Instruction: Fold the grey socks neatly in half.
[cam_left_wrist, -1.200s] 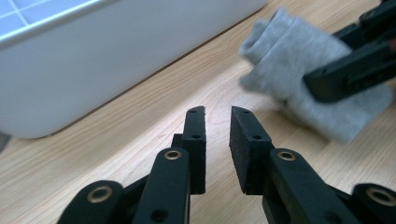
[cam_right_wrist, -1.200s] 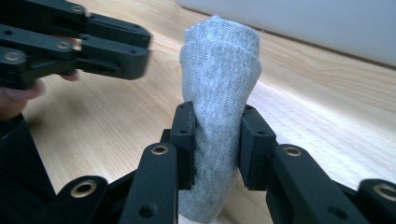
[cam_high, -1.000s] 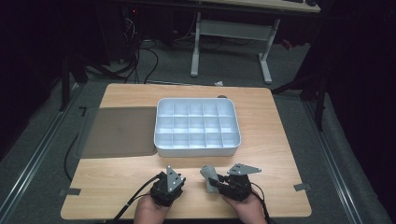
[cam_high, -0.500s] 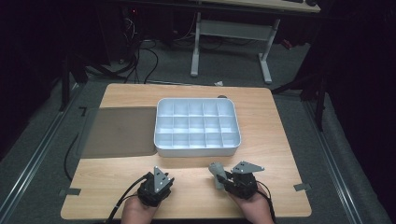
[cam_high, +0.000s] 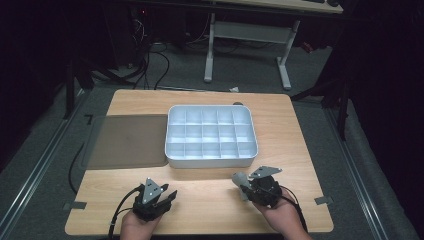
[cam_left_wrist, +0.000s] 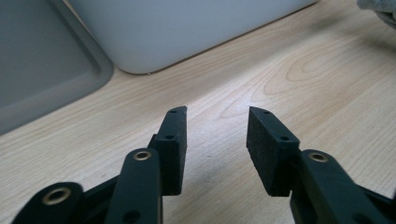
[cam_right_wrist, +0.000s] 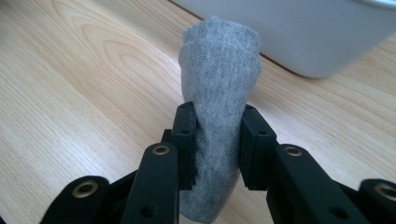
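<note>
right gripper (cam_right_wrist: 217, 126): jaws clenched on rolled grey sock (cam_right_wrist: 219, 79) | left gripper (cam_left_wrist: 215, 130): jaws apart, empty | both near white compartment tray (cam_high: 210, 159)

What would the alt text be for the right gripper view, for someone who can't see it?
A black two-jaw tool clamps a rolled grey knitted cloth, which sticks out beyond its jaws above a light wooden table. The rounded wall of a white plastic tray crosses the top right corner behind it.
</note>
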